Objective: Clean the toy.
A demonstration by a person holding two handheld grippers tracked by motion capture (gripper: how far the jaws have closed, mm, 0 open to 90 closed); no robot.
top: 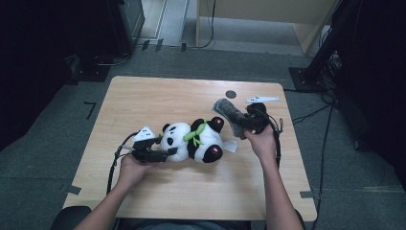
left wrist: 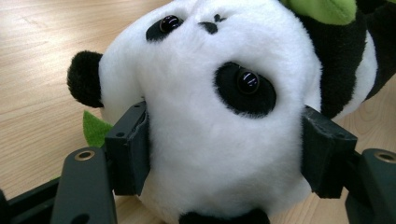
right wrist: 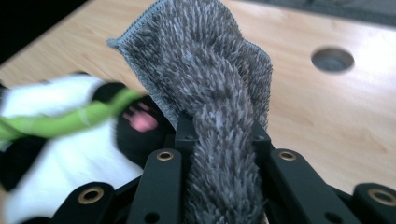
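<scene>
A black-and-white plush panda (top: 196,141) with a green scarf lies on its back in the middle of the wooden table (top: 191,191). My left gripper (top: 167,153) is shut on its head from the left. In the left gripper view the pads (left wrist: 133,149) press into the white fur of the panda (left wrist: 219,93) on both sides. My right gripper (top: 242,125) hovers just right of the panda's feet, shut on a fluffy grey cloth (top: 227,112). The cloth (right wrist: 201,60) stands up bunched between the jaws of the right gripper (right wrist: 219,135), with the blurred panda (right wrist: 70,154) beyond.
A round hole (top: 231,94) is set in the table near its far edge, and a small white object (top: 262,99) lies to its right. Cables trail from both grippers. Dark equipment stands on the floor around the table.
</scene>
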